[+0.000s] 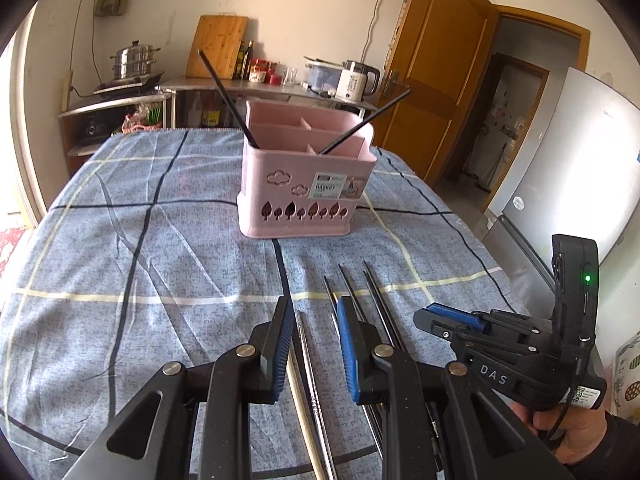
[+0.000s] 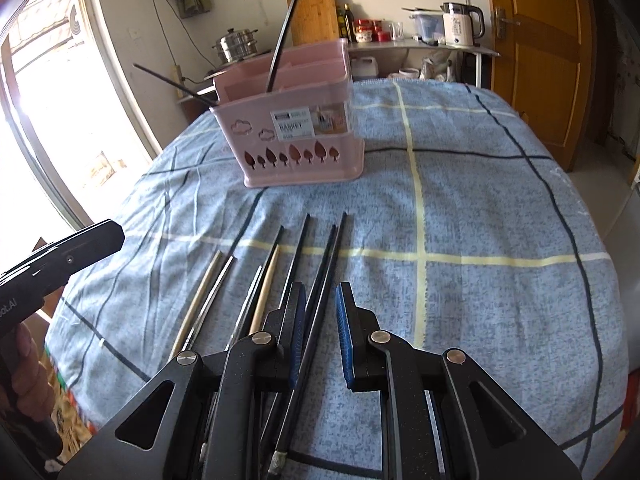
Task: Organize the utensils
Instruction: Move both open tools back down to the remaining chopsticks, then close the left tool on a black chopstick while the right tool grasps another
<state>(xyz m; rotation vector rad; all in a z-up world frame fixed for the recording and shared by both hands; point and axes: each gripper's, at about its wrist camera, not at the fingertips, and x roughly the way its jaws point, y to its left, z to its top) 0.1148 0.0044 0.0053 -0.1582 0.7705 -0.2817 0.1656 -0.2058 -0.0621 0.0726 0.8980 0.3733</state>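
**Two chopsticks binned, a row left to sort**

Left wrist view: The pink basket [image 1: 306, 184] stands upright mid-counter, with two black chopsticks [image 1: 224, 96] leaning out of its compartments, one to the left, one to the right. That is the part of the job that looks done. The rest lies nearer the camera: a row of loose chopsticks [image 1: 352, 292] flat on the blue checked cloth [image 1: 140, 260], some black, one metal and one pale wood. The left tool [image 1: 310, 344] hangs over the metal one with its blue pads spread and nothing pinched between them. The right tool [image 1: 452, 322] comes in from the right edge, held by a hand [image 1: 560, 428]; its pads look close together, and I see nothing in them.

Right wrist view: The right tool [image 2: 320, 328] is over the black chopsticks [image 2: 320, 264] at the right end of the row, jaws apart, one stick running between them but not gripped as far as I can judge. To the left lie wooden chopsticks [image 2: 266, 292] and metal ones. The left tool [image 2: 80, 244] enters at the left edge.

The cloth is creased and covers the whole counter. Behind stand a steamer pot [image 2: 236, 44], a cutting board [image 2: 312, 12], a kettle [image 2: 462, 24] and a wooden door [image 2: 536, 40]; bright daylight comes through a window at the left.
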